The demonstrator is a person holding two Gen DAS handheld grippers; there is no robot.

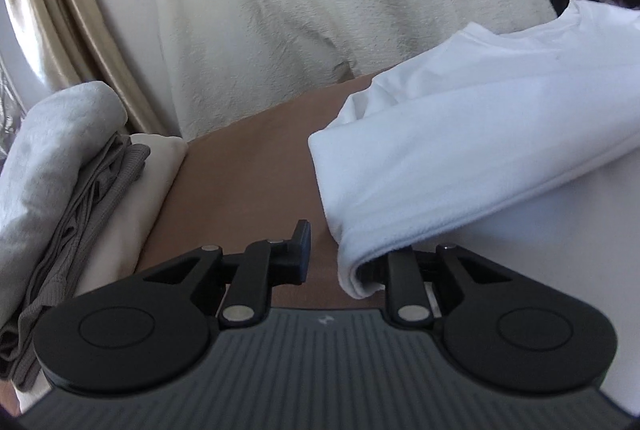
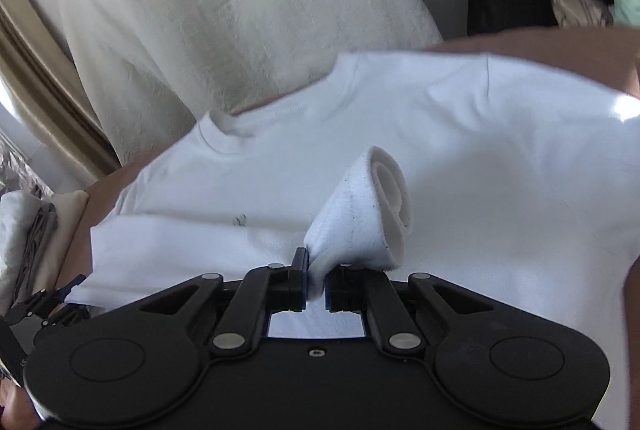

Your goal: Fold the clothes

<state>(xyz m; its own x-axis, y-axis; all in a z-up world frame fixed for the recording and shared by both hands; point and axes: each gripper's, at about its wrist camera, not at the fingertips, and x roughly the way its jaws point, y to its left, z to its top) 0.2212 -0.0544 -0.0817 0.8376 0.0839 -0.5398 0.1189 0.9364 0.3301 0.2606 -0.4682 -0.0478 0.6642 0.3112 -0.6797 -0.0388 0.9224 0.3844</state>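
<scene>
The right tongs (image 2: 316, 284) are pinching the white cotton T-shirt's (image 2: 460, 158) hem; its folded edge is draping over the parted left tongs' (image 1: 340, 262) right finger.

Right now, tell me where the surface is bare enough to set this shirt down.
One bare strip of brown surface runs between the folded stack on the left and the white shirt on the right. The shirt covers most of the rest; the cream fabric closes off the back.
</scene>
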